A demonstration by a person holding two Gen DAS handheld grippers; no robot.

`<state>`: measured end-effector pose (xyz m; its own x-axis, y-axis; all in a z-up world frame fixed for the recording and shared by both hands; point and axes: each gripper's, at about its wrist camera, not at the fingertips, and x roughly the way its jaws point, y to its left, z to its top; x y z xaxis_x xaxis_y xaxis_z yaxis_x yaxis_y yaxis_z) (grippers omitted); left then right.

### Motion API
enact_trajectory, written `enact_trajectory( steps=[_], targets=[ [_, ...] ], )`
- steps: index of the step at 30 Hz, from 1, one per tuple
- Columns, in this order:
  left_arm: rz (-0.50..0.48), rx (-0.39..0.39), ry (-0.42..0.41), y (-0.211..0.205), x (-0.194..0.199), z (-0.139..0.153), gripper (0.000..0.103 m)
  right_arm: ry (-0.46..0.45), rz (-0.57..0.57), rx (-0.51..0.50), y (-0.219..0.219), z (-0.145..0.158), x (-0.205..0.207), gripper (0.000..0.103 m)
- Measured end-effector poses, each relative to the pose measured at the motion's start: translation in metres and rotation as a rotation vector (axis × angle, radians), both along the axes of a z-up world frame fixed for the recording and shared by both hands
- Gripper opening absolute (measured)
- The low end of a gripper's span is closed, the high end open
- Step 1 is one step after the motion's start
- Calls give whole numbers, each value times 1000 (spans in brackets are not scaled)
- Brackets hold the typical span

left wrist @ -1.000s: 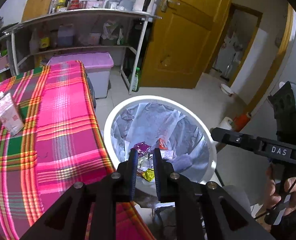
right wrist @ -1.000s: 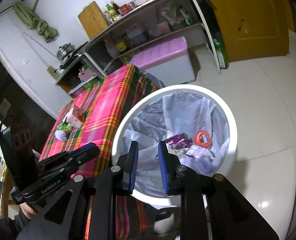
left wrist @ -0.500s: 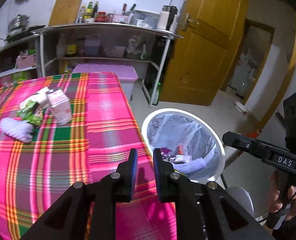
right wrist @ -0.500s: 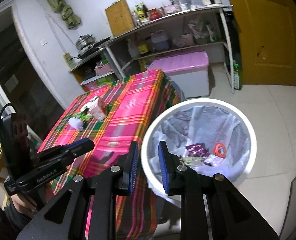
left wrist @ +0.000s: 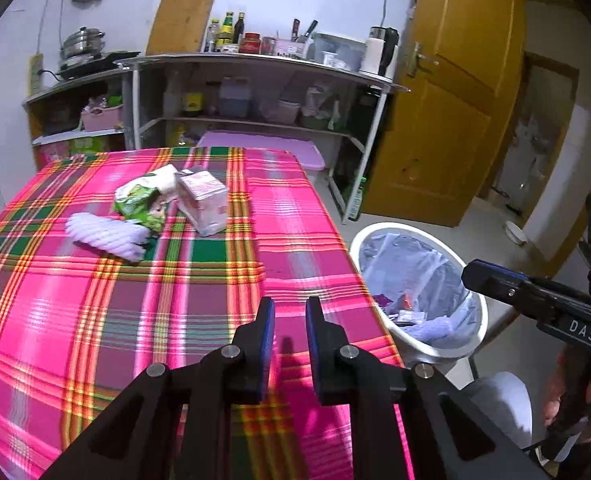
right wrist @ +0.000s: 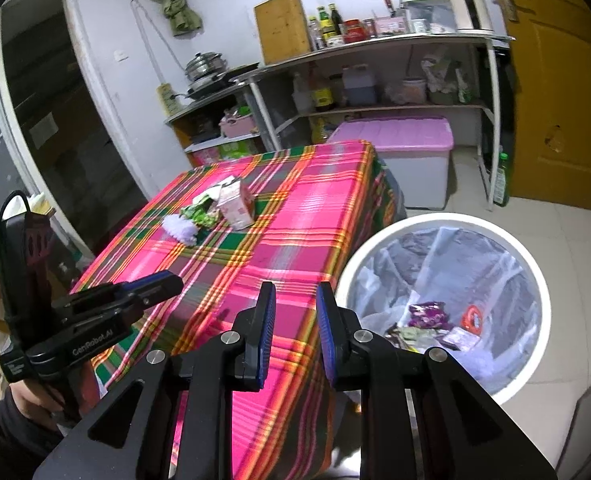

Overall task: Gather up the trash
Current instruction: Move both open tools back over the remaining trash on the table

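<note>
Three pieces of trash lie together far back on the plaid tablecloth [left wrist: 95, 320]: a pink carton [left wrist: 205, 204], a green wrapper [left wrist: 139, 200] and a white ruffled paper [left wrist: 107, 234]. The right wrist view shows the same carton [right wrist: 237, 204]. My left gripper [left wrist: 289, 312] hovers over the table's near right part, open by a narrow gap with nothing in it. My right gripper [right wrist: 295, 296] hangs over the table's corner beside the white bin [right wrist: 447, 220], also narrowly open and empty. The bin's liner holds a purple wrapper [right wrist: 429, 314] and a red lid [right wrist: 473, 316].
A metal shelf rack [left wrist: 255, 64] with bottles and jars stands behind the table. A pink-lidded storage box [right wrist: 407, 136] sits under it. A yellow door [left wrist: 447, 100] is at the right, with a green bottle [right wrist: 501, 180] on the tiled floor near it. A hand [left wrist: 563, 396] holds the right gripper.
Both grippers have swung from over the bin leftward toward the table and risen a little. The table trash has come into fuller view. The gaps between the jaws look unchanged.
</note>
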<state>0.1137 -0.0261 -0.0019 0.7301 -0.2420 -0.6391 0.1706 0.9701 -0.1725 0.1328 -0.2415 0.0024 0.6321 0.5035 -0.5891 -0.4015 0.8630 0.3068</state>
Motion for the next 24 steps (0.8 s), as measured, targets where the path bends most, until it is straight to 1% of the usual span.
enact_trajectory(
  steps=[6, 8, 10, 22, 23, 24],
  targets=[
    [49, 15, 5, 19, -2, -5, 15, 12, 40, -32, 21, -5, 7, 23],
    [70, 17, 11, 27, -1, -7, 15, 17, 53, -37, 26, -6, 9, 31],
    [92, 18, 20, 35, -1, -10, 15, 24, 68, -42, 32, -8, 12, 34],
    [194, -15, 43, 82, 7, -13, 15, 1, 139, -110, 67, -1, 35, 34],
    [202, -19, 41, 85, 9, -13, 16, -1, 142, -112, 69, 0, 37, 34],
    [210, -21, 40, 88, 10, -12, 19, -4, 147, -114, 73, 1, 40, 34]
  ],
)
